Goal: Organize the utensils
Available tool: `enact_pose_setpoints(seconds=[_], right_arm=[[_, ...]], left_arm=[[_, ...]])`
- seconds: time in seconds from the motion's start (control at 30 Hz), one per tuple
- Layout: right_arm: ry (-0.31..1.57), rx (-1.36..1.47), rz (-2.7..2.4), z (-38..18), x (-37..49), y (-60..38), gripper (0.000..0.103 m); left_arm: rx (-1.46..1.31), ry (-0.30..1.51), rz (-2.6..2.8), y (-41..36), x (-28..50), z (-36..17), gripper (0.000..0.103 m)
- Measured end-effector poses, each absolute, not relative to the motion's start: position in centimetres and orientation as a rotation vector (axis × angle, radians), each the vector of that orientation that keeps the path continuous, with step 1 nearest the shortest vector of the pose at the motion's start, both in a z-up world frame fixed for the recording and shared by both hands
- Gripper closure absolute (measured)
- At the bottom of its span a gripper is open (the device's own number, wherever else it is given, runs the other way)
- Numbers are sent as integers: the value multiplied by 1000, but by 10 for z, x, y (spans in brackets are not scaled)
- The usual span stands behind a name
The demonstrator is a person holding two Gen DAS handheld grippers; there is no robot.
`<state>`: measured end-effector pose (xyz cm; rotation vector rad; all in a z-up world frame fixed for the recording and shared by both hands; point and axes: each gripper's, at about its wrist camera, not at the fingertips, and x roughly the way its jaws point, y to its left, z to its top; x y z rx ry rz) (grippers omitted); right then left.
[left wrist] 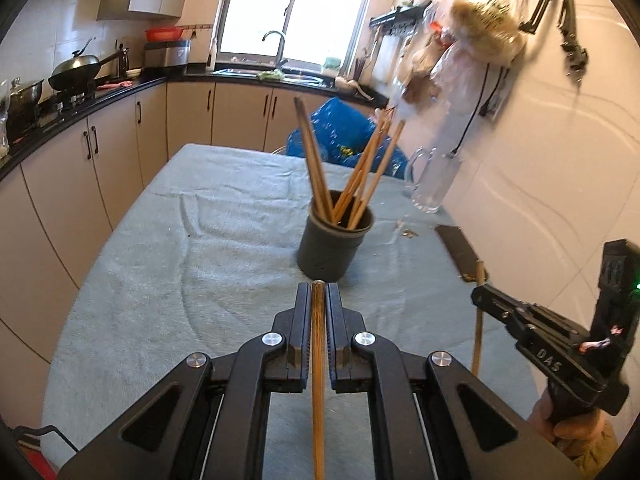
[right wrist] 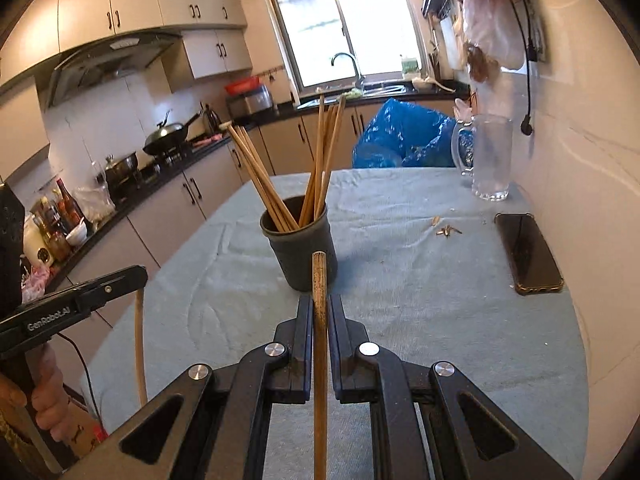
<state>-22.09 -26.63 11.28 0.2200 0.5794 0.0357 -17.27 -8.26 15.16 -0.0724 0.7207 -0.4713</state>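
Dark cup [right wrist: 299, 242] mid-table [right wrist: 400, 320], about seven chopsticks inside | glass pitcher [right wrist: 490, 158], phone [right wrist: 528, 254] right of cup | left gripper [left wrist: 319, 300], right gripper [right wrist: 320, 312]: jaws clamped on one chopstick [left wrist: 318, 360] each, near side of cup.

Held chopstick [left wrist: 318, 360] cut off at bottom edge, holder [left wrist: 334, 246] hiding chopsticks' [left wrist: 352, 176] lower ends, hanging bags [left wrist: 476, 40] blurred
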Motion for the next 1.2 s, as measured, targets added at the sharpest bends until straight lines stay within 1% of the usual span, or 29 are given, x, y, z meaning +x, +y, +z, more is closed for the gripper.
enact_pose_setpoints(seconds=[0.33,0.57,0.73,1.0,1.2], right_arm=[[513,241,47,131,-247,-266,95],[479,233,57,137,-248,-260,95],[479,237,62,137,-241,-260,95],[461,260,57,144,-222,-272,95],[448,289,62,151,-204,-278,95]], left_arm=[[-116,630,-500,-70,-205,178,97],[-129,547,-521,-66,-218,200,97],[-129,530,-525,-66,-214,205,97],[-87,539,-504,-71,-188,207,97],[-60,491,-519,-73,-178,227,97]])
